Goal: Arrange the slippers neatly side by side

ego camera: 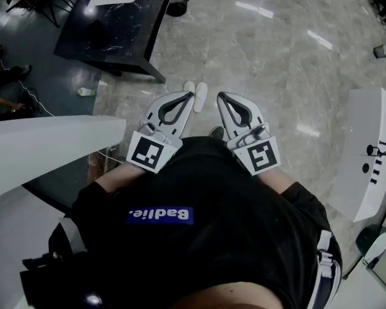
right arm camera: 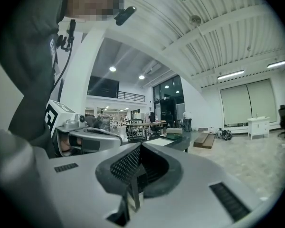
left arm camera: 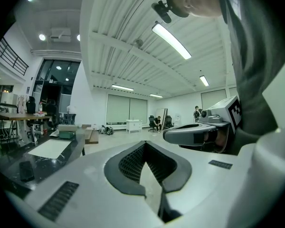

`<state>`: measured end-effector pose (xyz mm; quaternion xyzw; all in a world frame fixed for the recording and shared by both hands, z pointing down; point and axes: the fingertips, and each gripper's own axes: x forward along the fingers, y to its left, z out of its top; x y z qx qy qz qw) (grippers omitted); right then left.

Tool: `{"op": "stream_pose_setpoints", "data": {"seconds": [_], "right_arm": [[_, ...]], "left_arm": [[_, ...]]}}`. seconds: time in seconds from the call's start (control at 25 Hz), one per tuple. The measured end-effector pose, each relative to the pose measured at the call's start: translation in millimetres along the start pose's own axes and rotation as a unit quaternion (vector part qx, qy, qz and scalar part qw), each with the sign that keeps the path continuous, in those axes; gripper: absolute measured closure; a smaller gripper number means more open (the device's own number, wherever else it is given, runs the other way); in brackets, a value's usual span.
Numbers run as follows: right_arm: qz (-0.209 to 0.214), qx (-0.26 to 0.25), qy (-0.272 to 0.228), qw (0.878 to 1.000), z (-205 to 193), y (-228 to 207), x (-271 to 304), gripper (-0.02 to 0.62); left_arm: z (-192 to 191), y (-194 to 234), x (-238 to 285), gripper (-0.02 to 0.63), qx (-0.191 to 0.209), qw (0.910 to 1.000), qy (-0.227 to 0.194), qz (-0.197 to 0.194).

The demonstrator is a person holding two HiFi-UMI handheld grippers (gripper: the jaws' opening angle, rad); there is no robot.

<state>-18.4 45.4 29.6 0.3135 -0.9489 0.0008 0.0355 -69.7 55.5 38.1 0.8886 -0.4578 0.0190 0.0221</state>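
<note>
A pair of white slippers [ego camera: 199,95] lies side by side on the marble floor, straight ahead of me. The tip of my left gripper covers part of the left one. I hold both grippers up at chest height, pointing forward and well above the floor. My left gripper [ego camera: 188,97] is shut with nothing between its jaws, its tips meeting [left arm camera: 145,147]. My right gripper [ego camera: 221,96] is also shut and empty [right arm camera: 140,148]. Each gripper shows in the other's view: the right gripper [left arm camera: 199,133] and the left gripper [right arm camera: 88,139].
A dark table [ego camera: 116,24] stands at the far left, with a small bottle [ego camera: 85,91] on the floor near it. A white counter [ego camera: 45,147] runs close on my left. A white unit [ego camera: 373,153] stands at the right. Marble floor [ego camera: 276,63] stretches ahead.
</note>
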Motion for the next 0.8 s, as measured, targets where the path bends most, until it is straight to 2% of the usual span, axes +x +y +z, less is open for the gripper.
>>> {"op": "stream_pose_setpoints", "data": {"seconds": [0.8], "right_arm": [[0.002,0.0,0.006,1.0,-5.5,10.8,-9.6,0.595]], "left_arm": [[-1.1,-12.0,-6.4,0.606,-0.005,1.0,-0.004,0.0]]}}
